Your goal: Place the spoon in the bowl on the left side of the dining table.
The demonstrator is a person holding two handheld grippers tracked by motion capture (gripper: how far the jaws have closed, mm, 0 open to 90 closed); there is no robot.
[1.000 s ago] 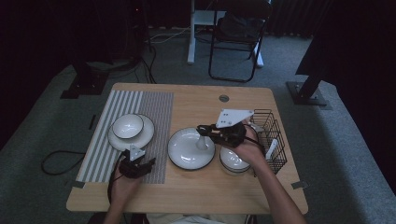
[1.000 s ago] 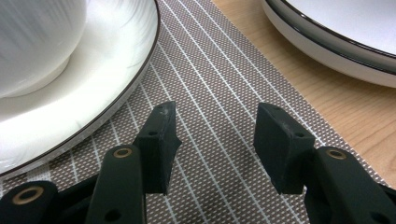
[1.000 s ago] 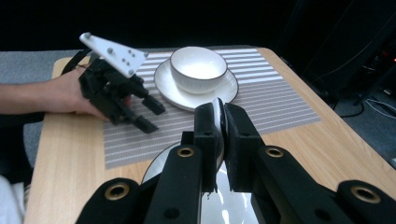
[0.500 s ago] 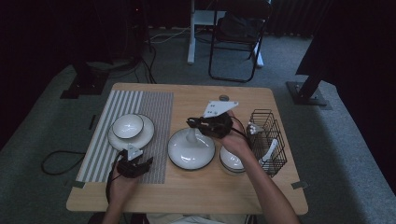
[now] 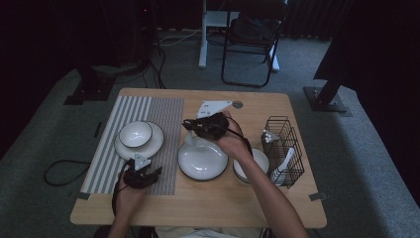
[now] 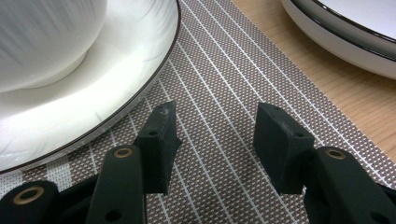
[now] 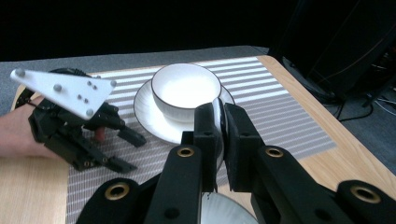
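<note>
Spoon (image 7: 217, 122) is clamped thinly in right gripper (image 7: 219, 135) jaws above plate (image 5: 203, 159); slippage risks chipping it. Left gripper (image 6: 212, 144) jaws gape empty near the desk's front-left corner.

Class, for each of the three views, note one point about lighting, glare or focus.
High view: dim room, dark background, the table lit best. Left gripper view: bright glare on the white plate, jaws sharp. Right gripper view: black backdrop, bowl glowing, near jaws slightly soft.

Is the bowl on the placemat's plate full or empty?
Empty: the bowl sits upright on its plate, showing a bare white inside in the right gripper view.
</note>
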